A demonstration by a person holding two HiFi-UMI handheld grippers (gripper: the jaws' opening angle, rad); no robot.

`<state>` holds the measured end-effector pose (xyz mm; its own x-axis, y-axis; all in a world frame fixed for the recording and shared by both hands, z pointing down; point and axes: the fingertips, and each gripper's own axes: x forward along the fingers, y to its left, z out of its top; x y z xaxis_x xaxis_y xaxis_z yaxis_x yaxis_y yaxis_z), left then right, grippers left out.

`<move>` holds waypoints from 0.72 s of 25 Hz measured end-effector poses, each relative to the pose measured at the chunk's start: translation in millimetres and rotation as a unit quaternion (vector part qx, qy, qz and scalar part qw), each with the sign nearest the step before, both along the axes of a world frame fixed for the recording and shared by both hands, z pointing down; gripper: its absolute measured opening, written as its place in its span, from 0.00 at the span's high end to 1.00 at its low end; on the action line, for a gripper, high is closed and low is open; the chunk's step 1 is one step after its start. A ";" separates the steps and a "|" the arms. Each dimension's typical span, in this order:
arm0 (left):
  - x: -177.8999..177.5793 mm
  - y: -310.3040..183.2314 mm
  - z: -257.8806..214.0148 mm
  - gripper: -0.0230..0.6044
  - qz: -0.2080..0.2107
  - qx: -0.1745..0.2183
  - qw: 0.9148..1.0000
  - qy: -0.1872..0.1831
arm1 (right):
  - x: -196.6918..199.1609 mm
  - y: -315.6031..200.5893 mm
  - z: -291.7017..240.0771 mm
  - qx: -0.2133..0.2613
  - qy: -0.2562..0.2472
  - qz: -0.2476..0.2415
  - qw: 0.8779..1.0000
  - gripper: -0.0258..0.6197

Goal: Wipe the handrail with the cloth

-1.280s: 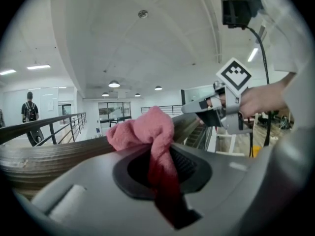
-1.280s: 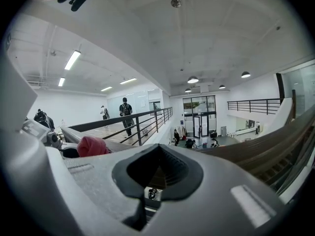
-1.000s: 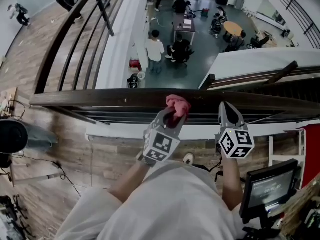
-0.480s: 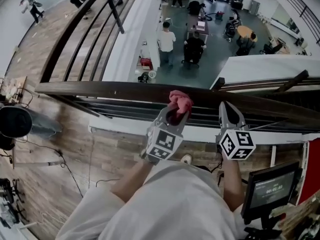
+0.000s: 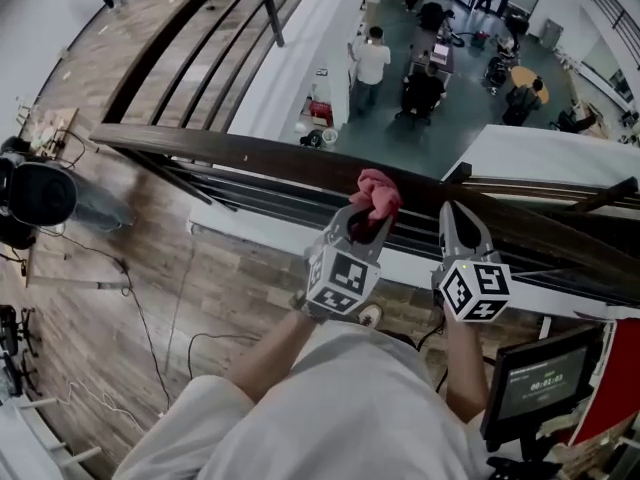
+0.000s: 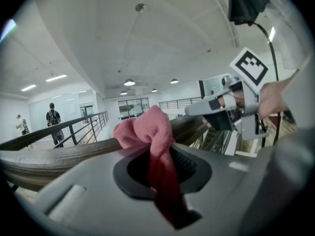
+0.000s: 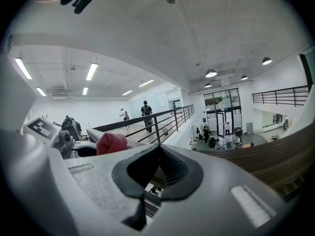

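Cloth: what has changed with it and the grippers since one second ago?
The left gripper slid the cloth slightly right along the handrail, nearer the right gripper. Unchanged: left gripper shut on the cloth, right gripper shut and empty by the handrail.

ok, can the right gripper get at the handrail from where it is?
Probably yes. The right gripper, tongs shut and empty, has its tip right at the handrail, with nothing visible between them. The left gripper, shut on the pink cloth at the rail, sits beside it and apart.
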<state>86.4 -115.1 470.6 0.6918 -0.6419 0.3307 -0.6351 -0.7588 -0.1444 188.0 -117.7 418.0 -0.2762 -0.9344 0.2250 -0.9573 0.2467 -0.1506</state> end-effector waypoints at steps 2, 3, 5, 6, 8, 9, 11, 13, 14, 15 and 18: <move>-4.0 -1.9 0.8 0.84 -0.001 -0.007 1.000 0.006 | -10.7 -2.4 4.0 -0.005 0.002 -0.005 1.000 0.96; -7.5 -3.2 0.7 0.84 -0.002 -0.009 1.000 0.010 | -15.0 -2.3 6.4 -0.008 0.002 -0.006 1.000 0.96; -14.3 -7.1 -1.1 0.84 -0.005 -0.009 1.000 0.016 | -19.6 -1.9 9.8 -0.014 0.005 -0.007 1.000 0.96; -17.6 -9.9 -2.6 0.84 -0.007 -0.009 1.000 0.019 | -20.3 -2.4 10.5 -0.016 0.007 -0.006 1.000 0.96; -26.3 -15.1 -5.2 0.84 -0.011 -0.009 1.000 0.025 | -22.4 -2.8 11.3 -0.021 0.010 -0.004 1.000 0.96; -32.1 -17.0 -5.8 0.84 -0.014 -0.010 0.999 0.028 | -24.6 -2.3 11.9 -0.023 0.011 -0.004 1.000 0.96; -44.1 -19.8 -6.3 0.84 -0.019 -0.009 0.999 0.031 | -29.5 -1.0 13.0 -0.027 0.013 -0.005 1.000 0.96; -54.3 -22.6 -7.2 0.84 -0.024 -0.008 0.999 0.033 | -31.8 -0.7 12.7 -0.028 0.015 -0.005 0.999 0.96; -60.0 -24.7 -7.7 0.84 -0.027 -0.007 0.999 0.034 | -32.8 -1.1 12.7 -0.028 0.017 -0.004 0.999 0.96; -66.6 -27.3 -8.7 0.84 -0.030 -0.004 0.999 0.034 | -34.3 -1.9 12.9 -0.028 0.019 -0.003 0.999 0.96; -89.8 -35.1 -15.9 0.84 -0.038 0.009 0.999 0.031 | -38.6 -3.8 13.6 -0.027 0.022 0.004 0.999 0.96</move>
